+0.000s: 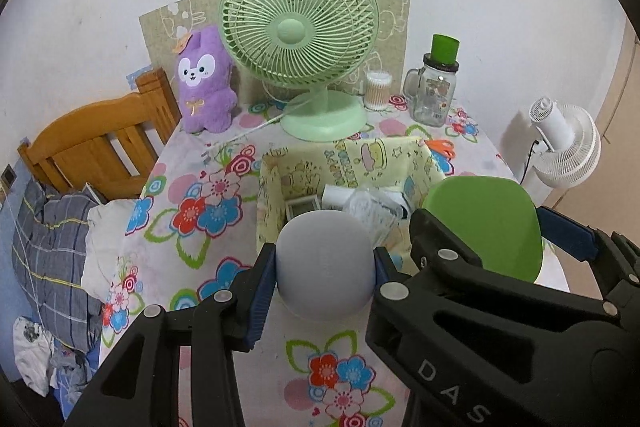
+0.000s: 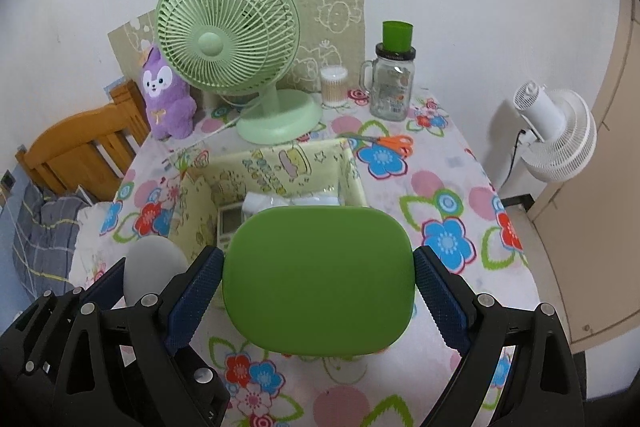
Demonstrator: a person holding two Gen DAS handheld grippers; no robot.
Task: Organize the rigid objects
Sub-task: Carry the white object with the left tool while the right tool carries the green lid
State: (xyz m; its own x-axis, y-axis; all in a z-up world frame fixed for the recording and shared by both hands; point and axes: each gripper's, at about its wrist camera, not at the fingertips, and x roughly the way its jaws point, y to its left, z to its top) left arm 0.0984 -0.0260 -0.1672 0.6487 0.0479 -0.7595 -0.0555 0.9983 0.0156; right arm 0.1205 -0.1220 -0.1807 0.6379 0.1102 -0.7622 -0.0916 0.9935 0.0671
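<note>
Left claw clenched on grey rounded thing, its underside hidden. Right claw gripping green rounded-rectangle thing – blocks most of yellow cartoon box just ahead on floral counter. Box contents hard to make out. "DAS" readable on right claw, rest cut off.

green lid – smooth matt plastic | grey ball – matt, finely textured | tablecloth – printed cloth | jar, upper right – clear glossy glass | chair, left – varnished wood
</note>
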